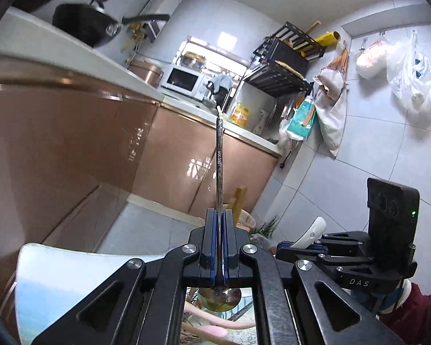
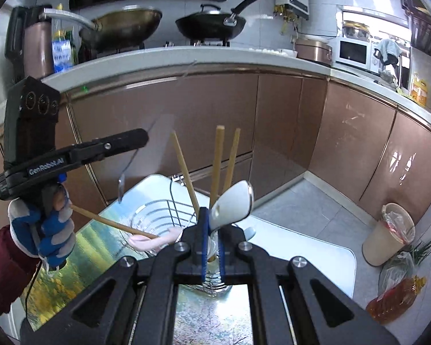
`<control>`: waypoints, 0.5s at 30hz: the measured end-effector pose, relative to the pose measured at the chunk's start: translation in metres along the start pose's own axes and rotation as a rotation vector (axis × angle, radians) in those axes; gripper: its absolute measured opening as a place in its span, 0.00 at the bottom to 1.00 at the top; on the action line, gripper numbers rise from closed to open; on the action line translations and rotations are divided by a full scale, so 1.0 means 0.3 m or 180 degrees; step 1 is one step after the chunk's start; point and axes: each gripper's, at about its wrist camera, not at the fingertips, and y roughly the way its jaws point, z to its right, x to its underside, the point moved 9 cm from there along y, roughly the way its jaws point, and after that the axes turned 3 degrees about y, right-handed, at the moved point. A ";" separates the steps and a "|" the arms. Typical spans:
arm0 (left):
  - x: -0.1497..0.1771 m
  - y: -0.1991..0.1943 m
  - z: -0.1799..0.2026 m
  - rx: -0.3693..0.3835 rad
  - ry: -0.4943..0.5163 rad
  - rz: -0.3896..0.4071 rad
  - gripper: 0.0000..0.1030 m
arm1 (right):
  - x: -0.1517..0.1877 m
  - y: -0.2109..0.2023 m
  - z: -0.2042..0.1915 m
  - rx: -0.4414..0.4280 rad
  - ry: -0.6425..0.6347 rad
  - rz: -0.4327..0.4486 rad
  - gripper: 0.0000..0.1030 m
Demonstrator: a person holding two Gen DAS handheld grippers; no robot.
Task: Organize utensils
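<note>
My left gripper (image 1: pixel 219 215) is shut on a metal spoon (image 1: pixel 219 155); its handle sticks out forward and its bowl hangs behind the fingers. My right gripper (image 2: pixel 212 215) is shut on a white ceramic spoon (image 2: pixel 234 202), bowl end up. Just beyond it on the table stands a wire utensil holder (image 2: pixel 161 211) with upright wooden chopsticks (image 2: pixel 217 166) and a pink spoon (image 2: pixel 155 240). The right wrist view shows the left gripper (image 2: pixel 145 140) to the left, above the holder, in a gloved hand (image 2: pixel 47 230). In the left wrist view the right gripper (image 1: pixel 284 248) is low on the right.
The table (image 2: pixel 316 261) has a landscape-printed top. Brown cabinets (image 2: pixel 215 115) and a white counter with two woks run behind it. On the tiled floor to the right stand a lined bin (image 2: pixel 388 235), greens and an oil bottle (image 2: pixel 396 299).
</note>
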 end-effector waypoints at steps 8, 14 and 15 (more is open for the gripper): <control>0.058 0.021 -0.037 0.0005 -0.0048 0.0046 0.03 | 0.068 0.090 -0.039 0.0001 -0.0121 -0.0243 0.05; 0.067 -0.017 -0.038 -0.0024 -0.0023 0.0169 0.03 | 0.108 0.109 -0.043 -0.0030 -0.0104 -0.0322 0.05; 0.062 -0.014 -0.035 -0.0025 -0.0028 0.0191 0.03 | 0.108 0.109 -0.040 -0.0034 -0.0097 -0.0319 0.05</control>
